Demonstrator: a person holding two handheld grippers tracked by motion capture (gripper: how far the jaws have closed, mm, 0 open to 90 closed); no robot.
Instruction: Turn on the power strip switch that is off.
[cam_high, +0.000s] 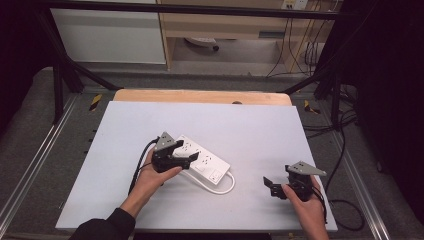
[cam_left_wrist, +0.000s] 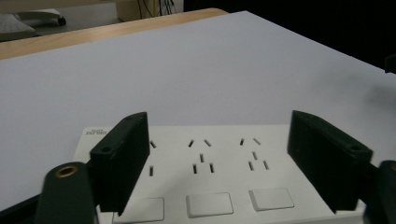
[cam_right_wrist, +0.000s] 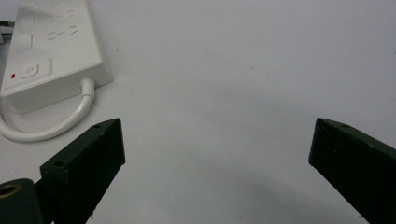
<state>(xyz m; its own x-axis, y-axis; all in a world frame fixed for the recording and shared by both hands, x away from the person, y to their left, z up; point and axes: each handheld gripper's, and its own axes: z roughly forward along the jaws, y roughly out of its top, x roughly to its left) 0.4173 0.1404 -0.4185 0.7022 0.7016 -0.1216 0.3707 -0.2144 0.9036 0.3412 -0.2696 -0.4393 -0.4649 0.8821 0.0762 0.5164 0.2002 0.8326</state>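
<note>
A white table (cam_high: 250, 130) carries a white power strip (cam_high: 205, 162) just left of centre. The left gripper (cam_high: 186, 150) hovers over its 9 o'clock end, jaws apart; the left gripper view reveals socket slots and three switches (cam_left_wrist: 209, 204). At 5 o'clock the right gripper (cam_high: 270, 186) stands open over bare table; its view catches the strip's red indicator (cam_right_wrist: 12, 75) and white cable (cam_right_wrist: 56, 128).

White tabletop sheet (cam_high: 250, 130) fills the middle of the high view, sitting on a wooden board whose edge (cam_high: 200, 96) shows along the sheet's far side. Grey carpet-like floor (cam_high: 30, 125) left and right. Black frame bars (cam_high: 65, 75) run diagonally at upper left and upper right. Upper centre: wooden shelf unit (cam_high: 225, 25) with a white panel (cam_high: 110, 35) to its left. Black cables (cam_high: 345, 150) trail down the right side; yellow-black tape marks (cam_high: 95, 101) near the board's corners.
</note>
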